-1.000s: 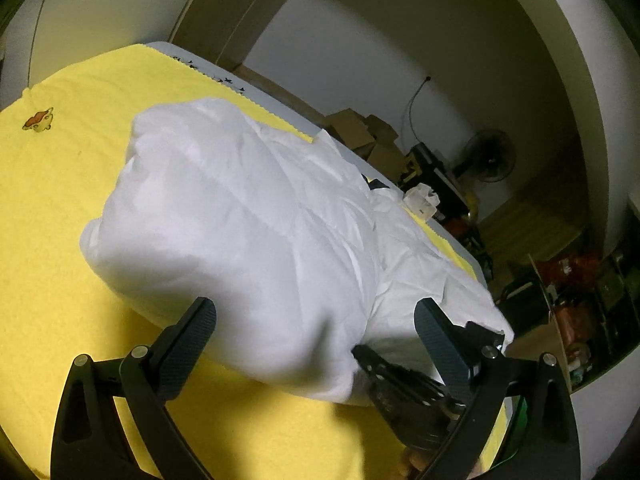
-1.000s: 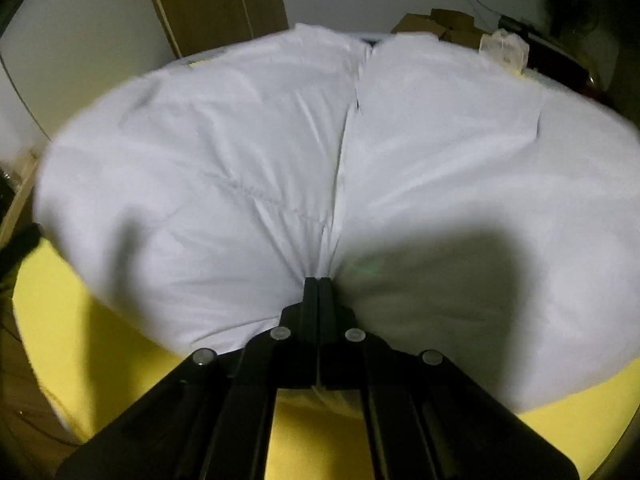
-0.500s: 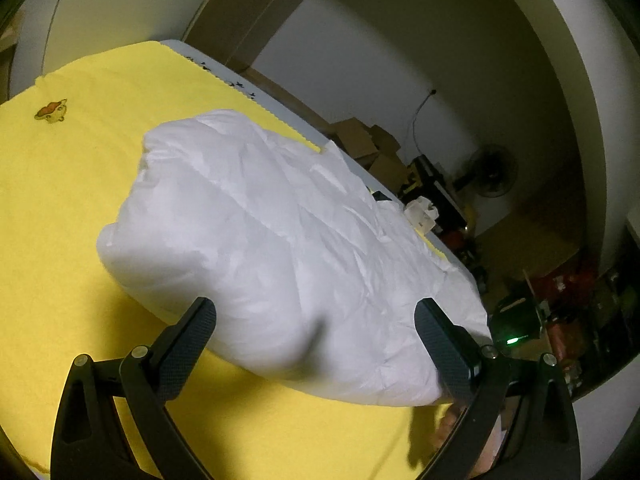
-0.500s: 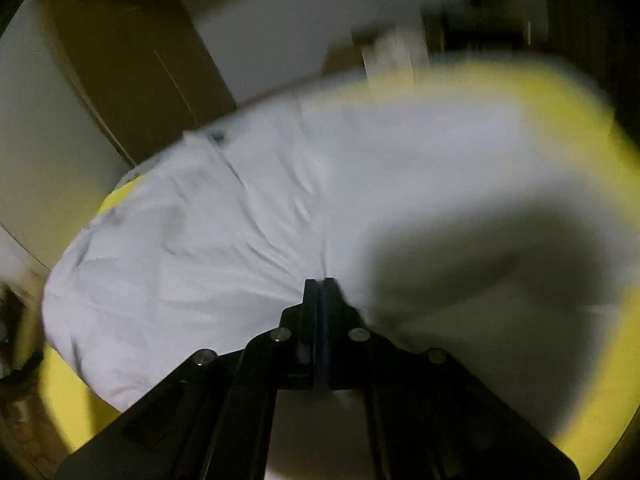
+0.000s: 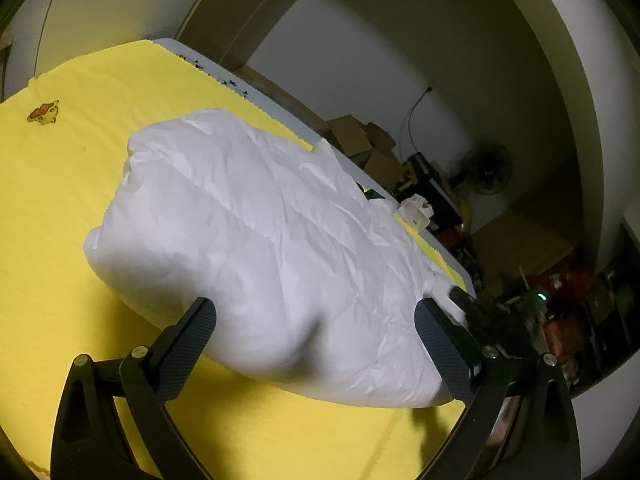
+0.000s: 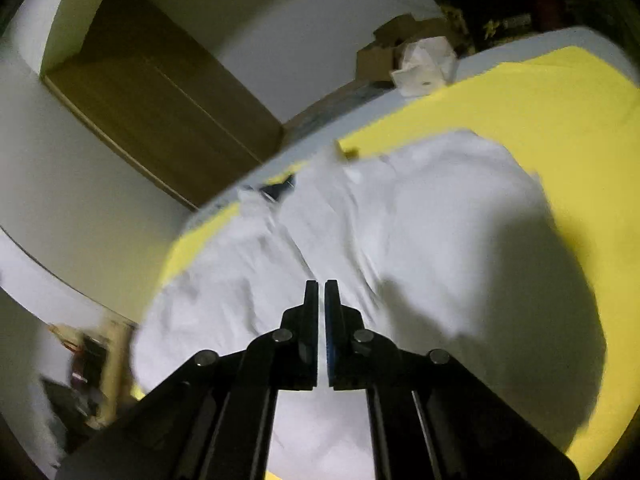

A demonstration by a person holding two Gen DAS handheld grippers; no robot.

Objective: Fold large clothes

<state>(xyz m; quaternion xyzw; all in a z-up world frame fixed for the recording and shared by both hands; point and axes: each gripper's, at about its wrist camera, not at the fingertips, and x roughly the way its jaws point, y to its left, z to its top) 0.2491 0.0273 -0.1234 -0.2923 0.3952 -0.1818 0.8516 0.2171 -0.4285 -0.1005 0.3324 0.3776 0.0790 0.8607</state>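
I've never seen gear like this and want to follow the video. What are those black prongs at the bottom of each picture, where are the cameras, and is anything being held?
No robot here: a person carries a hand-held two-finger gripper in each hand, with a wide-angle camera on each looking along its fingers. One picture comes from the left gripper, whose jaws stand wide apart, empty. The other comes from the right gripper, whose jaws are just starting to open, with a thin slit and no cloth visibly between them. Below both lies a puffy white quilted garment, folded into a bundle on a yellow towel-like cover spread over a pale surface. Nothing is held.
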